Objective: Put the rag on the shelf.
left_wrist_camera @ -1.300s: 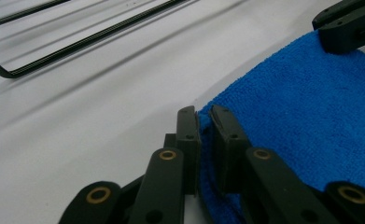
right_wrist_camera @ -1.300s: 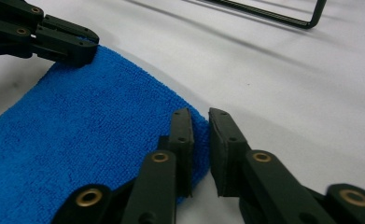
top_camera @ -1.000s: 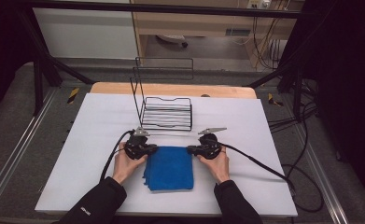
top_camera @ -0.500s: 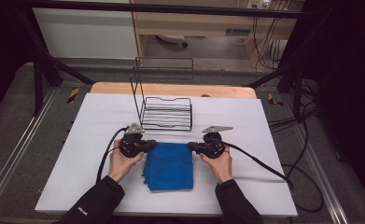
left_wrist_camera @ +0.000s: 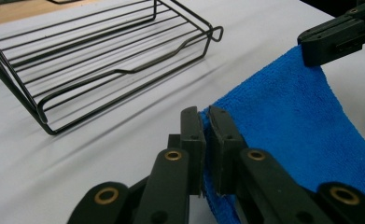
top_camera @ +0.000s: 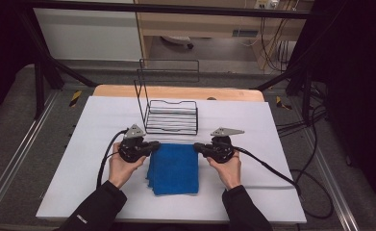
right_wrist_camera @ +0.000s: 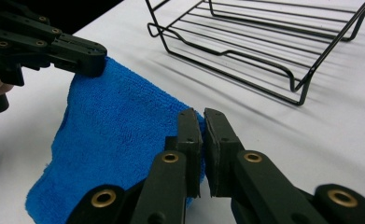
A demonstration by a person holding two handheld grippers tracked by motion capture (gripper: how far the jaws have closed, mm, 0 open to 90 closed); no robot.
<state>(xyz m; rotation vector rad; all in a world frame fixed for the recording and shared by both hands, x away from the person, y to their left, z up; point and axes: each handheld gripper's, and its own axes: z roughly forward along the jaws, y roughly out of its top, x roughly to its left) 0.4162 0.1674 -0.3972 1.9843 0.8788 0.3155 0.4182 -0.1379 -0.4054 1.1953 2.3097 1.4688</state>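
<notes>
The folded blue terry cloth (top_camera: 174,167) lies on the white table cover (top_camera: 272,144), just in front of the black wire rack (top_camera: 171,117), and its two far corners are lifted off the surface. The left gripper (top_camera: 153,146) has its jaws closed on the far left corner of the cloth, with only a thin fold of fabric between them, and the right gripper (top_camera: 198,147) is closed in the same way on the far right corner. The main risk, I think, is that the grip is very shallow: each pair of jaws bites only the edge of the corner, so if the two hands pull apart too strongly or rise unevenly, one corner can slip out and the cloth will fall in a heap. Because the cloth is folded in layers, the jaws may also hold only the upper layers, and the lower ones could open and hang down. The rack stands near, so a swinging edge could catch on its wires. The high view gives the whole cloth and both hands, but not the grip itself. The left gripper view (left_wrist_camera: 206,119) and the right gripper view (right_wrist_camera: 202,119) show the pinched fabric clearly, and each shows the other gripper on the opposite corner.
</notes>
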